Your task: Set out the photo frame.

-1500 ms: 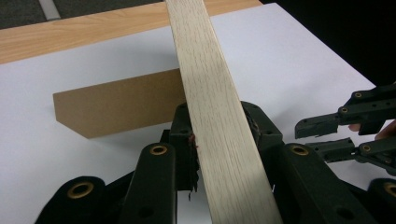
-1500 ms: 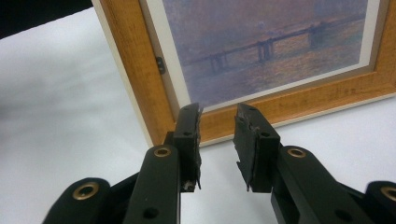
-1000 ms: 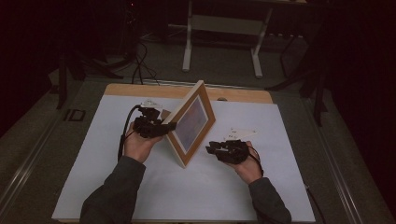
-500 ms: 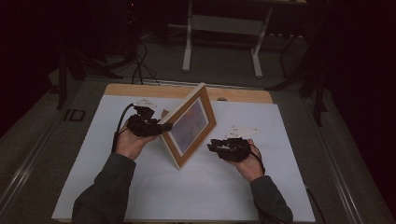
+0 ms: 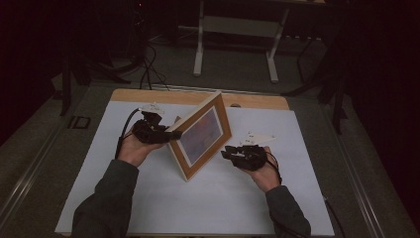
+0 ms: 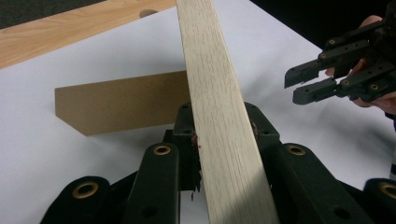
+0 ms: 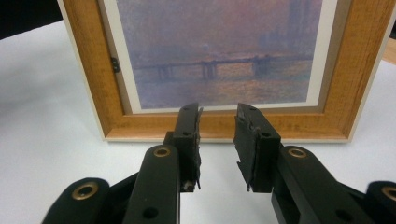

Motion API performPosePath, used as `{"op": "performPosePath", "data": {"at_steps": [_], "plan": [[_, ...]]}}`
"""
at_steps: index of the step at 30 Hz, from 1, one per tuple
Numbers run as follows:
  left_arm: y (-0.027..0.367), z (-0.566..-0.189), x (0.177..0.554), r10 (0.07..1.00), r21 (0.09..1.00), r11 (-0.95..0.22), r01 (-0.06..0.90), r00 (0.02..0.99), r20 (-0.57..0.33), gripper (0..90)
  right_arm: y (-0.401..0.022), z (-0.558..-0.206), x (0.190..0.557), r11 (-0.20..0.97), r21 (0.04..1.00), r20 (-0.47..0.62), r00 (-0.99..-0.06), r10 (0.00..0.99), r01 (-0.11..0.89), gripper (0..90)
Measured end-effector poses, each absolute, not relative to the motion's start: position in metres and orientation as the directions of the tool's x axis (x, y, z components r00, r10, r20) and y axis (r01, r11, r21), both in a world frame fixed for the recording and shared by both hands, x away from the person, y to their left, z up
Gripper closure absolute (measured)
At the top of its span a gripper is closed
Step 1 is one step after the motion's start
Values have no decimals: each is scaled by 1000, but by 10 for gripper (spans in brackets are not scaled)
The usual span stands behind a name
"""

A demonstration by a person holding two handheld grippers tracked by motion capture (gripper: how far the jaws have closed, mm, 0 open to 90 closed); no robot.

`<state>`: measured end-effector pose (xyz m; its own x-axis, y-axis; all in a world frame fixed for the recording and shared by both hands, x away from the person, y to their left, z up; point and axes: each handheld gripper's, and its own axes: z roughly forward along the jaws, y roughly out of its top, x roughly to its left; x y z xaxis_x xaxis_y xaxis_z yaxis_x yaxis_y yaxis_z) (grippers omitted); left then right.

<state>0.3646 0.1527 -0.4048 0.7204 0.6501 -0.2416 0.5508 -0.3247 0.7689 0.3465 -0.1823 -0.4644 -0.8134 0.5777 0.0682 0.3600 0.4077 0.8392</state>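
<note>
High view: on the white surface (image 5: 223, 198), the right gripper (image 5: 229, 153) lies nearest, jaws parted, aimed at the picture frame (image 5: 200, 134) without touching it. The frame stands tilted mid-surface. Beyond it, the left gripper (image 5: 171, 136) pinches the frame's pale edge.

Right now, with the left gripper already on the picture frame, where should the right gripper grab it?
Probably the frame's near wooden rail, approached from the front. In the right gripper view that rail lies straight ahead of the open right gripper, narrow enough to pinch edge-on. The left gripper clamps the opposite side rail, and the frame stands tilted on the table, so a second hold there steadies it.
</note>
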Motion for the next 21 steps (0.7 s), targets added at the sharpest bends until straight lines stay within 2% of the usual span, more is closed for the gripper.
{"op": "performPosePath", "data": {"at_steps": [10, 21], "plan": [[155, -401, 370, 598, 757, -385, 528, 768, -231, 720, -183, -462, 347, 405, 841, 66, -812, 580, 358, 698], [155, -401, 373, 574, 762, -395, 514, 785, -233, 721, -183, -461, 348, 399, 843, 67, -806, 587, 361, 698]]}}
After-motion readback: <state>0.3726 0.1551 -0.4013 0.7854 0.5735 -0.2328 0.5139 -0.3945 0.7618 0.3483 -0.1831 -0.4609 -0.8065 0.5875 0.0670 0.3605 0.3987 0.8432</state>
